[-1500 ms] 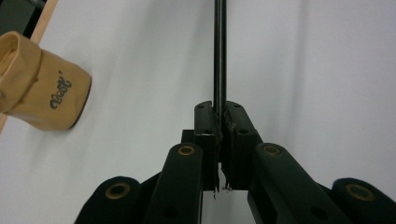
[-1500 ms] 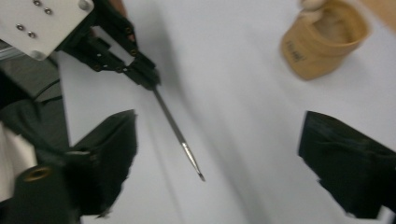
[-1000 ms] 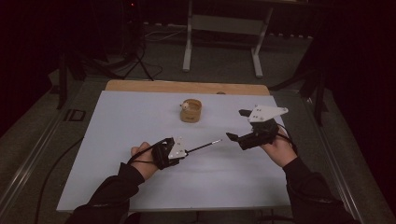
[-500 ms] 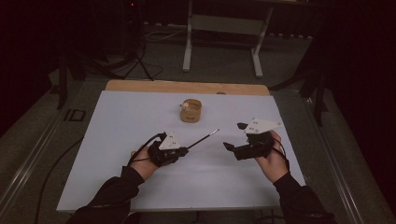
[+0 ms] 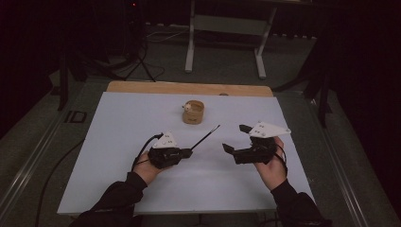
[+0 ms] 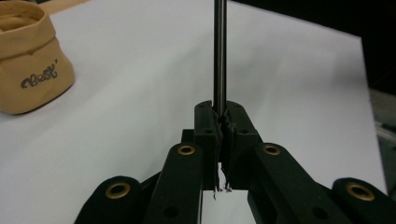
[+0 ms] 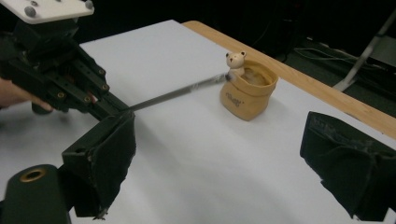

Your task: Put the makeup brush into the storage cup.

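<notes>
Left tongs (image 5: 185,153) clamped on thin dark rod (image 5: 205,137), long axis aimed far-right toward tan bear pouch (image 5: 193,112); right tongs (image 5: 235,138) wide open, empty, just right of rod tip.

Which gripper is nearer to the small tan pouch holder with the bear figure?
Left. The left gripper sits below-left of the pouch holder; the right gripper is farther right.

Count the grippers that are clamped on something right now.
1. The left gripper is shut on the thin dark rod, which points toward the tan pouch. The right gripper has its jaws open, with nothing between them.
</notes>
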`<state>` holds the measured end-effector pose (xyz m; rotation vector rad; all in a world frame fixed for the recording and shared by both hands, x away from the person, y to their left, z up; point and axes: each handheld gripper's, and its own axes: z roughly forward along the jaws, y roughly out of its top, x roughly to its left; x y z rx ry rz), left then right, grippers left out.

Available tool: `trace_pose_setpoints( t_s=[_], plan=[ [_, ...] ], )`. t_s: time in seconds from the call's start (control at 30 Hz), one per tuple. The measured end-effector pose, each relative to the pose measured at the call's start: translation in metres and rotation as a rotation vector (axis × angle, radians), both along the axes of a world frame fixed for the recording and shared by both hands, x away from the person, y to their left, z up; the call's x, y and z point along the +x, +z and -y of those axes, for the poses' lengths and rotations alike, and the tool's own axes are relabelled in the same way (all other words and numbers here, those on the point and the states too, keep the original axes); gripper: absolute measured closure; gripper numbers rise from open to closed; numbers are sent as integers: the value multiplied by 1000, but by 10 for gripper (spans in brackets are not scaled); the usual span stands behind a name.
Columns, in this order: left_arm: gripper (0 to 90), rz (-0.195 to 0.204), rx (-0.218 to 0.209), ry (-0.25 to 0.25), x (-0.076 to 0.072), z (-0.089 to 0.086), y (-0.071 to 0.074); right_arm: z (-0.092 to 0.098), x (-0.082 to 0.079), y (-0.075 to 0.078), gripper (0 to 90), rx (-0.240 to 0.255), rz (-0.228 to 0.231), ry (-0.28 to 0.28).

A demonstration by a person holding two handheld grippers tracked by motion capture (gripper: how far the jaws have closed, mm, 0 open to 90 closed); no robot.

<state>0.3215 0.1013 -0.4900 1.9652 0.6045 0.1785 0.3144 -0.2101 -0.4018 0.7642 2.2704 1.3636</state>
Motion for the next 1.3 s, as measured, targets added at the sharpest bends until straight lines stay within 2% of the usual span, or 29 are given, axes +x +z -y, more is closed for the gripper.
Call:
trace_pose_setpoints(
  t_s=[0.13,0.23,0.3,0.33,0.4,0.63,0.77,0.83,0.87,0.9,1.07,1.1,1.13,1.2,1.27,1.3],
  plan=[
    [857,13,-61,-2,0,-2,-3,-6,0,-1,106,23,-27,3],
    [857,15,-84,4,1,-3,-6,-12,1,-2,106,14,-30,-9],
    [857,-1,-107,14,3,-5,-9,-17,2,-3,106,14,-33,-25],
    [856,-3,-114,19,3,-6,-10,-19,3,-4,106,11,-52,-24],
    [856,-5,-137,27,4,-7,-12,-23,5,-5,106,15,-61,-42],
    [857,-39,-193,55,6,-10,-16,-35,8,-6,106,36,-94,-44],
    [857,7,-205,65,4,-10,-18,-42,9,-4,107,57,-107,-57],
    [856,9,-215,66,4,-11,-19,-44,10,-3,110,62,-110,-57],
    [856,27,-236,78,3,-13,-21,-45,11,-3,125,66,-119,-52],
    [856,31,-240,80,3,-13,-22,-49,12,-1,137,79,-127,-69],
    [856,13,-265,95,4,-16,-27,-56,13,6,178,151,-146,-59],
    [856,15,-266,96,3,-16,-27,-58,13,8,238,163,-154,-58],
    [856,16,-270,90,3,-15,-27,-60,13,9,256,177,-166,-65],
    [856,22,-282,91,2,-15,-27,-63,13,10,313,198,-185,-87],
    [856,22,-282,91,2,-15,-27,-65,14,11,313,213,-193,-107],
    [856,32,-291,87,1,-14,-26,-67,16,13,374,257,-223,-137]
  ],
)
